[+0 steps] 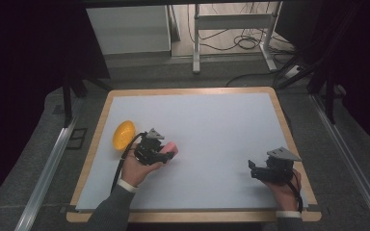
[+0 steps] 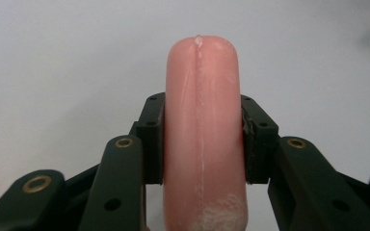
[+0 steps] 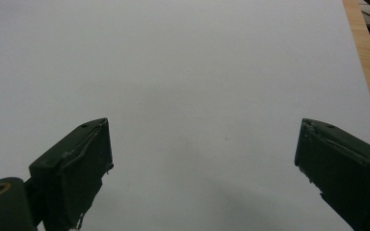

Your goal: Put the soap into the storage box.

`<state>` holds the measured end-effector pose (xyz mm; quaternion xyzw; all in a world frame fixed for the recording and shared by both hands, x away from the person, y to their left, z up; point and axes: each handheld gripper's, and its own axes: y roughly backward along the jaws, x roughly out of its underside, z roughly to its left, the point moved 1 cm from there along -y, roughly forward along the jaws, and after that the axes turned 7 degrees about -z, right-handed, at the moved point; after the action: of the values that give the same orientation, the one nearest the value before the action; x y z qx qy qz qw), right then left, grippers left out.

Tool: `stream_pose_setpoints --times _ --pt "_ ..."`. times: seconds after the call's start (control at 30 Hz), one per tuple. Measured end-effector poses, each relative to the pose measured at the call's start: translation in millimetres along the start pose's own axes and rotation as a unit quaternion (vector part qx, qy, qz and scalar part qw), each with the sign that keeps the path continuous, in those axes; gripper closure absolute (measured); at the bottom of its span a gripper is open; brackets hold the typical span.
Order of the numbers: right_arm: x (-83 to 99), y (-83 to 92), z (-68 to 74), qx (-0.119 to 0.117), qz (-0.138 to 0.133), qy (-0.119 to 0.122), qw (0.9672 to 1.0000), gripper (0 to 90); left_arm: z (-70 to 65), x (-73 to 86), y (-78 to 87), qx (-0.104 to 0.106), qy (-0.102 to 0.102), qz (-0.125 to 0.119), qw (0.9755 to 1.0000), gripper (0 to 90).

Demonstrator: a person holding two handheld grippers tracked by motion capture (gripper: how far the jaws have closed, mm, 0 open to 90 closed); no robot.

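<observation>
- The pink sausage is clamped around its middle by the left tongs, above the white surface near the yellow bowl.
- It is judged light, soft and slightly slippery; a mid-length grip suits it.
- The right tongs are spread wide, with nothing held.

No readable text or labels anywhere.

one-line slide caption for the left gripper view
Left gripper clamps a pink sausage lengthwise between its black pads above the white table.
</observation>
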<state>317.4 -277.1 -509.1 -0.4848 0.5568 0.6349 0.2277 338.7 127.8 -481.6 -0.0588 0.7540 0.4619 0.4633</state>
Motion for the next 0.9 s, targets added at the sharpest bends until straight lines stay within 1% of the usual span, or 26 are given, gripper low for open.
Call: stream_pose_setpoints --times 0.1,0.13,0.17,0.2,0.23,0.27,0.43,0.63,0.7,0.73,0.9 --pt "0.0 -0.3 0.5 0.0 0.0 0.001 1.0 5.6 2.6 0.6 2.4 0.0 0.004 -0.003 1.0 60.1" --pt "-0.1 -0.2 0.7 -0.001 0.001 0.002 1.0 5.6 5.5 1.4 4.9 0.0 0.009 -0.009 0.9999 60.2" --pt "-0.1 -0.2 0.7 -0.001 0.001 0.002 1.0 5.6 5.5 1.4 4.9 0.0 0.009 -0.009 0.9999 60.1" --pt "-0.2 0.2 0.3 -0.002 -0.001 -0.001 1.0 5.6 8.9 2.2 7.0 0.001 0.015 -0.015 0.9998 60.2" --pt "-0.2 0.2 0.3 -0.002 -0.001 -0.001 1.0 5.6 8.9 2.2 7.0 0.001 0.015 -0.015 0.9998 60.1" --pt "-0.2 0.5 -0.4 -0.002 -0.002 -0.004 1.0 5.6 12.1 3.1 8.8 -0.001 0.018 -0.019 0.9996 60.2" --pt "0.3 0.2 -0.9 -0.002 -0.001 -0.003 1.0 5.6 19.7 4.6 13.5 -0.004 0.024 -0.021 0.9995 60.1" --pt "0.7 -0.5 0.1 -0.001 0.001 -0.001 1.0 5.6 29.1 6.3 19.9 -0.014 0.03 -0.022 0.9992 60.2" --pt "0.6 -0.8 0.4 -0.001 0.002 0.0 1.0 5.6 30.3 6.7 20.8 -0.014 0.032 -0.024 0.9991 60.2" --pt "0.7 -0.9 0.5 -0.001 0.002 0.0 1.0 5.6 33.5 7.4 22.7 -0.017 0.035 -0.026 0.9989 60.2" --pt "0.7 -0.6 0.3 0.001 0.002 0.0 1.0 5.6 41.0 9.0 27.5 -0.027 0.04 -0.028 0.9984 60.2"
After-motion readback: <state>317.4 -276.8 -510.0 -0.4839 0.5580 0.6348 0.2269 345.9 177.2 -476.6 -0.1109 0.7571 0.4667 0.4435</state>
